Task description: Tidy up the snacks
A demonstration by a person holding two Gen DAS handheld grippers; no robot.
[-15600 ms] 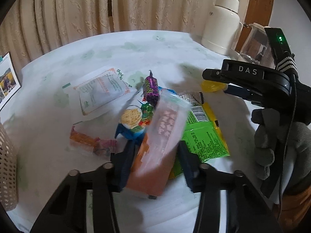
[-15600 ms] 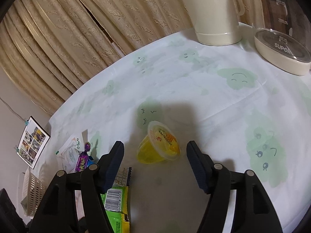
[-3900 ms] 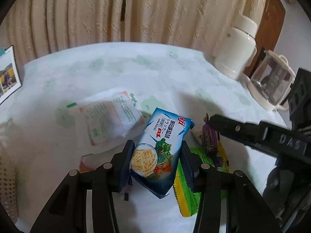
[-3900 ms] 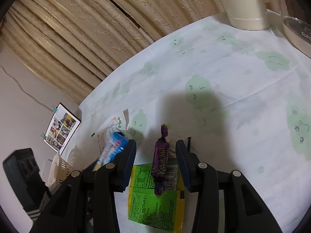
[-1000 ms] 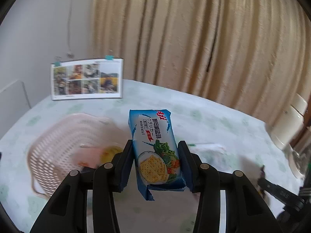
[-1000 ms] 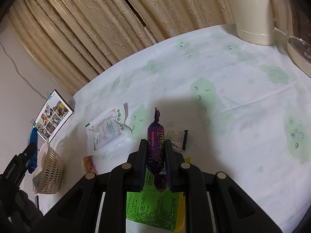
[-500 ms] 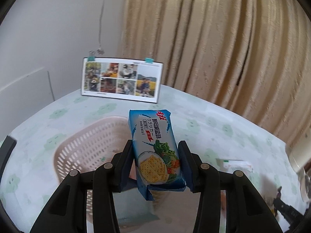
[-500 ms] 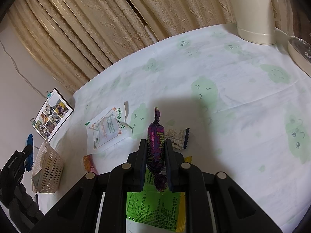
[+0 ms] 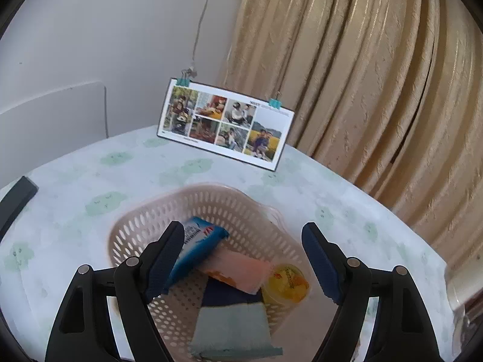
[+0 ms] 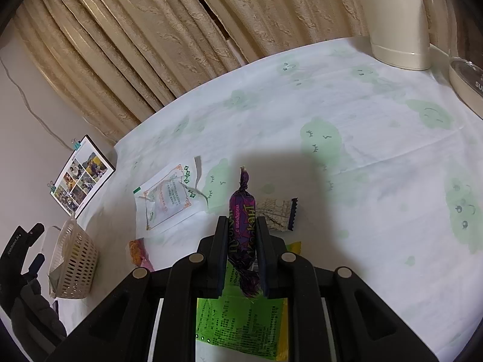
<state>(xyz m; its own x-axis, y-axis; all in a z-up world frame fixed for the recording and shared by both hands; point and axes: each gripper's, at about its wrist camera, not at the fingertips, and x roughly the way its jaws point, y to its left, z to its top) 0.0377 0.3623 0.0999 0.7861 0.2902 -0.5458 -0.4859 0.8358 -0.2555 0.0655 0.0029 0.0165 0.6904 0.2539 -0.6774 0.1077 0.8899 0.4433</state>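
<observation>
The left claw (image 9: pixel 243 259) hangs spread apart over the pink basket (image 9: pixel 145 226), where the blue cracker pack (image 9: pixel 197 246) lies toward 10 o'clock and a yellow jelly cup (image 9: pixel 285 283) toward 3. The right claw (image 10: pixel 241 229) is clamped on a purple candy (image 10: pixel 241 211) above the tabletop (image 10: pixel 362 150).

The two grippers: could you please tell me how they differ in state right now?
The left gripper is open and empty above the basket; the right gripper is shut on the purple candy. The left hangs over snacks already in the basket; the right is over packets on the table. Both have black fingers.
</observation>
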